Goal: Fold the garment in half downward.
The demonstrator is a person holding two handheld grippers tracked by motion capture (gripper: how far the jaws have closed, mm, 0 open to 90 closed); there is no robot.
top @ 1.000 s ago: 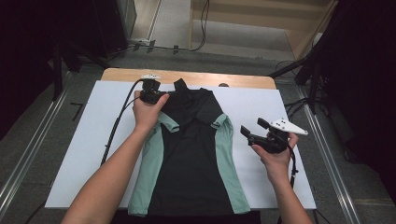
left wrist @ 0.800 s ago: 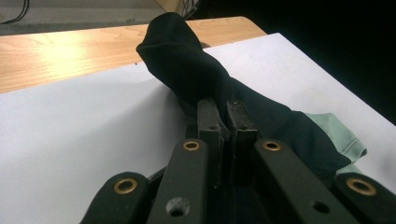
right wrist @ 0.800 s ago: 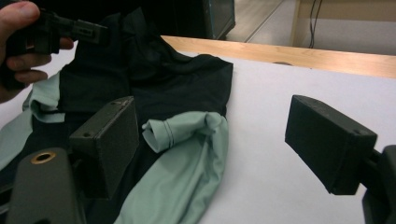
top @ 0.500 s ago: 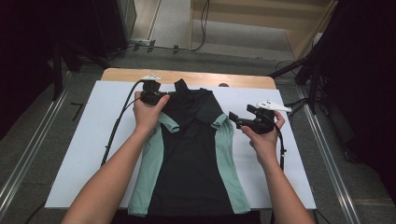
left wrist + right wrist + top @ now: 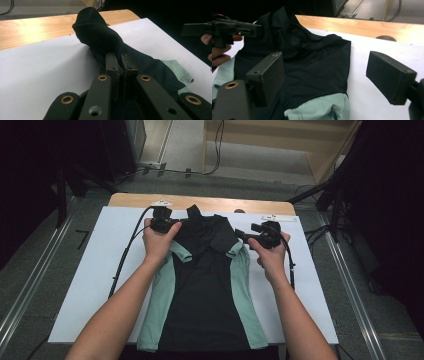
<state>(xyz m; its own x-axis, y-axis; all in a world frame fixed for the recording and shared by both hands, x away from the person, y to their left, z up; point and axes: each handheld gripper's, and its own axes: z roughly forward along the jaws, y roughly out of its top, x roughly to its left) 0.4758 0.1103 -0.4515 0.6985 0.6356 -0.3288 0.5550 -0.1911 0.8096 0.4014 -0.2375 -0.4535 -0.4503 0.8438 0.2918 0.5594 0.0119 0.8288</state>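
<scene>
Black soft-knit shirt (image 5: 207, 285) with mint side panels lies flat on the white sheet (image 5: 90, 285) over the wood surface (image 5: 200, 202), collar at the far edge, hem toward the person. Left claw (image 5: 172, 225) is clenched on the bunched shoulder fabric; right claw (image 5: 245, 236), jaws spread, has just been narrowing above the other shoulder, nothing pinched.

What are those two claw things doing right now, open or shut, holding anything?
Left gripper: shut, pinching the black fabric of the shirt near its collar.
Right gripper: open, holding nothing; its jaws have just been closing a little beside the shirt's shoulder.
</scene>
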